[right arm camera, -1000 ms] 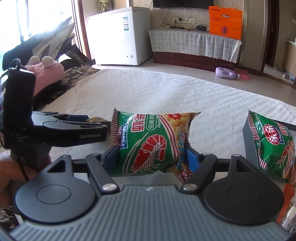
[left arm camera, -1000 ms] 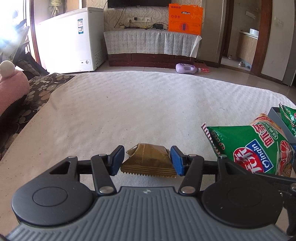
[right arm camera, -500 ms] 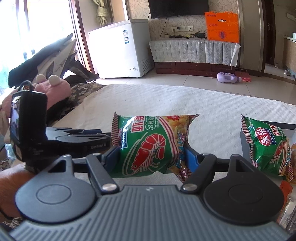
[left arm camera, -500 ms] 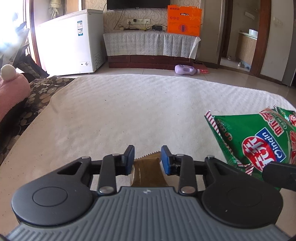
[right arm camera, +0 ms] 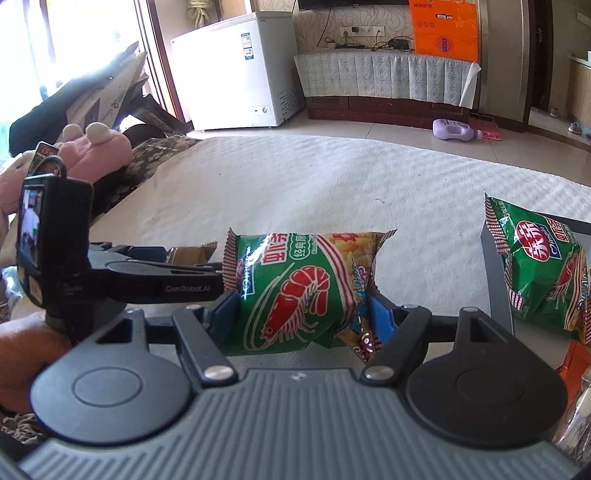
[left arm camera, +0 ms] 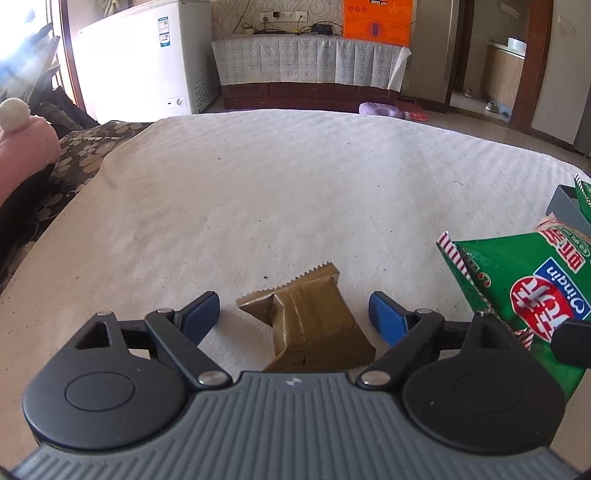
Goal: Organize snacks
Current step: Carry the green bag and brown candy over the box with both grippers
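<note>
A white textured cloth covers the bench (left arm camera: 280, 192), which fills most of both views. Beyond it, far across the floor, stand a white freezer (right arm camera: 236, 74), a low cabinet (right arm camera: 384, 81) under a patterned cover and an orange box (right arm camera: 445, 31); a purple bottle (right arm camera: 456, 129) lies on the floor by the cabinet. At the left edge a pink plush (right arm camera: 99, 147) rests on a dark flowered cushion (left arm camera: 74, 155). The left gripper (left arm camera: 295, 315) is spread wide, its blue pads on either side of a brown packet (left arm camera: 314, 321) and clear of it. The packet lies crumpled on the cloth between the pads, its serrated end pointing far and slightly right. The right gripper (right arm camera: 301, 310) is clamped on a green shrimp-chip bag (right arm camera: 299, 291), held crosswise above the cloth with its ends sticking out past both pads. In the left wrist view this bag shows at the right edge (left arm camera: 524, 291), just right of the left gripper. In the right wrist view the left gripper appears side-on at the left (right arm camera: 147, 273), with the hand (right arm camera: 26, 362) behind it. At the right a grey box (right arm camera: 496, 277) sits on the cloth, and a second green bag (right arm camera: 543, 266) stands in it, rising above its rim. Something orange (right arm camera: 574, 365) shows at the near right edge, too cropped to name.
</note>
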A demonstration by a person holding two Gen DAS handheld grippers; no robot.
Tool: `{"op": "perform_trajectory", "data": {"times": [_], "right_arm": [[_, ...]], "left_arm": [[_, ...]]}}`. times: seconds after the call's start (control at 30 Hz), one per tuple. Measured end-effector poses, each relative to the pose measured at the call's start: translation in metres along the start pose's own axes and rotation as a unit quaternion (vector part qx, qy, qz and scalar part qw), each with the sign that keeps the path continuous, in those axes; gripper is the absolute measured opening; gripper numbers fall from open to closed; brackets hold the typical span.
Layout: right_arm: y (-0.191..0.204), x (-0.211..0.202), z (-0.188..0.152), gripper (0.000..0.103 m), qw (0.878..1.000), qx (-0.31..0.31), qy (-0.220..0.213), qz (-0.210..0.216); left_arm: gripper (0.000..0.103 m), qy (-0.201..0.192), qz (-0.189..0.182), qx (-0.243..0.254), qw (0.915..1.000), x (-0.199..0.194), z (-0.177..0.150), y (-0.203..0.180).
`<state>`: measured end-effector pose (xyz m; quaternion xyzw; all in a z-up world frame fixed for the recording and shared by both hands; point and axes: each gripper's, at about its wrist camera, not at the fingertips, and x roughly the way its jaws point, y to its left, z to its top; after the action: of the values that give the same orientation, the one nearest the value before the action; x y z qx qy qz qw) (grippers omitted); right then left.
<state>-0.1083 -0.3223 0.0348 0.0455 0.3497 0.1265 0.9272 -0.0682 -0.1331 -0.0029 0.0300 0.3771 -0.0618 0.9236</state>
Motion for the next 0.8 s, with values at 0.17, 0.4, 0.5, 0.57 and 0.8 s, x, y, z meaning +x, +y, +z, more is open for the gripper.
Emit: {"op": "perform_trajectory", "data": {"times": [0.17, 0.4, 0.5, 0.57, 0.8], "right_arm": [[0.0, -0.002, 0.001, 0.075, 1.0, 0.002, -0.005, 0.004], [-0.004, -0.018, 0.0, 0.075, 1.0, 0.003, -0.024, 0.008], [-0.007, -0.031, 0.002, 0.075, 0.999, 0.004, -0.04, 0.006], [-0.01, -0.039, 0.003, 0.075, 0.999, 0.006, -0.049, 0.003], [-0.027, -0.062, 0.001, 0.075, 0.997, 0.018, -0.071, -0.013]], "left_arm": [[0.048, 0.003, -0.046, 0.001, 0.9989, -0.009, 0.003, -0.001], [0.045, -0.032, -0.053, -0.009, 0.998, -0.033, 0.01, -0.005], [0.045, -0.055, -0.044, 0.008, 0.9975, -0.046, 0.014, -0.018], [0.045, -0.068, -0.031, 0.023, 0.9969, -0.053, 0.016, -0.028], [0.045, -0.103, -0.028, 0.039, 0.9936, -0.072, 0.018, -0.053]]}}
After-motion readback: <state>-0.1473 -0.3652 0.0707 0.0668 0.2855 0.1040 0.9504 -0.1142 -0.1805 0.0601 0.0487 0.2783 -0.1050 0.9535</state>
